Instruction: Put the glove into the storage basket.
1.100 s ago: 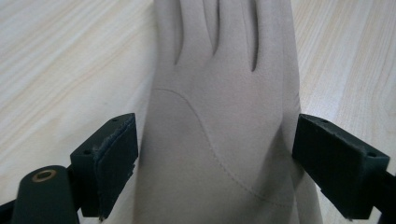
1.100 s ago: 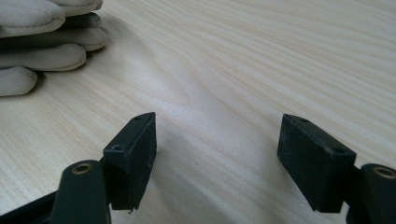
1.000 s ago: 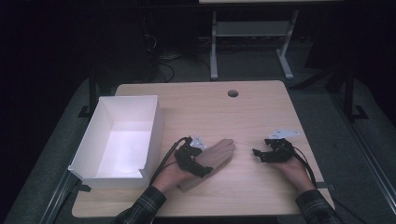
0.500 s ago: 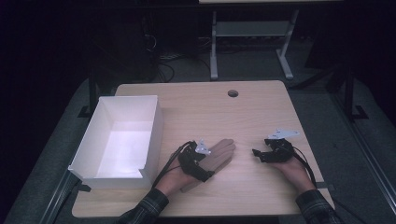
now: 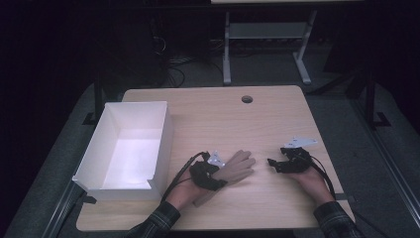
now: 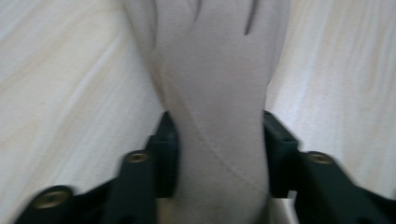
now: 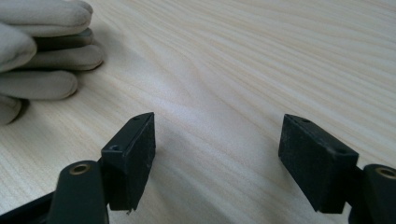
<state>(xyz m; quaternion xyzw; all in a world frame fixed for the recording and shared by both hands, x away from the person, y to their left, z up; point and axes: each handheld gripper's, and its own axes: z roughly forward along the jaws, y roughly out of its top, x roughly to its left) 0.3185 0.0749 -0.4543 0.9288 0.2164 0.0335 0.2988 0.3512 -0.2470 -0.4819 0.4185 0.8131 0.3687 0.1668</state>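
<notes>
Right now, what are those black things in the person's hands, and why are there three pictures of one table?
They are hand-held tools, each with a two-jaw claw. One picture comes from a camera above the wooden table; the other two come from small cameras riding on each claw, looking along its jaws.

On the table lie a beige glove and an open white box at the left side. The left claw has just been closing, and its pads press on the glove's wrist part from both sides. The right claw is open with nothing between its jaws, resting over bare wood, apart from the glove's fingertips.
</notes>
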